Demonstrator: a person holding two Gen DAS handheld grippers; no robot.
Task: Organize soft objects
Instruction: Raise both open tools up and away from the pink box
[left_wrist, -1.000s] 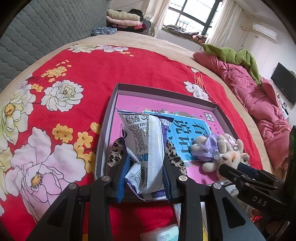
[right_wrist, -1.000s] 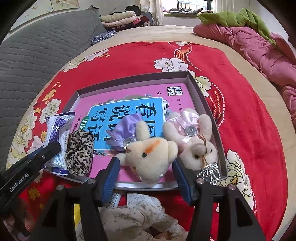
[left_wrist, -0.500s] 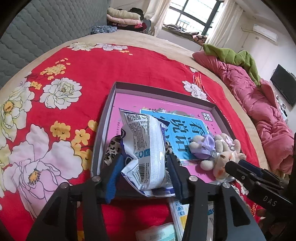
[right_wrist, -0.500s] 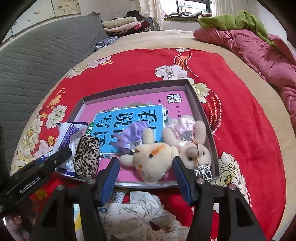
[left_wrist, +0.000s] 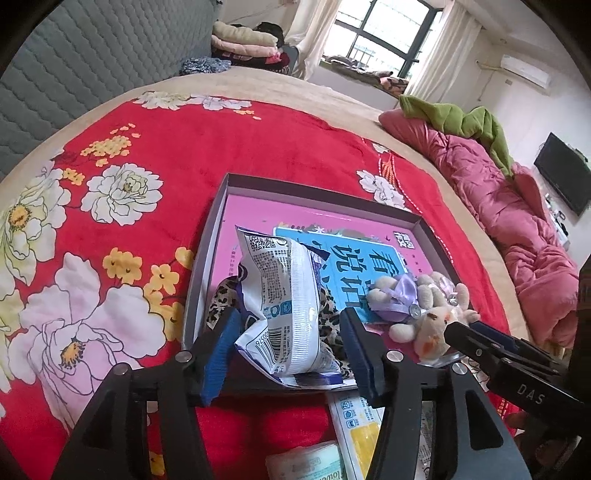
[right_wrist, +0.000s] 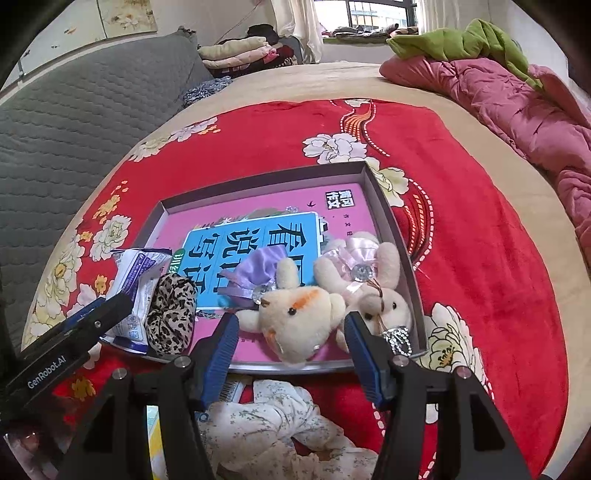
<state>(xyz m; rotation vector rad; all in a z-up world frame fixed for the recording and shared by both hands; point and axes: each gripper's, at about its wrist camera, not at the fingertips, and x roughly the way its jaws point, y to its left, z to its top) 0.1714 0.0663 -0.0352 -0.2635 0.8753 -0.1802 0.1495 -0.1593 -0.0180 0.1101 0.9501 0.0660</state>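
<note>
- Left gripper (left_wrist: 290, 345): jaws apart, loosely flanking the tissue packet (left_wrist: 286, 310) at the tray's (left_wrist: 207, 266) near-left corner.
- Right gripper (right_wrist: 291, 341): jaws apart around 1 plush rabbit (right_wrist: 299, 325) at the tray's near edge.

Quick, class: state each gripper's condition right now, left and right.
Left gripper: open, jaws either side of the white snack packet, not clamping it.
Right gripper: open, jaws flanking the cream plush rabbit, holding nothing.

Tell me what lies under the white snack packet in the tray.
Under the white snack packet a leopard-print scrunchie shows on both sides, resting on the pink book cover that lines the tray. Anything directly beneath the packet's middle is hidden.
</note>
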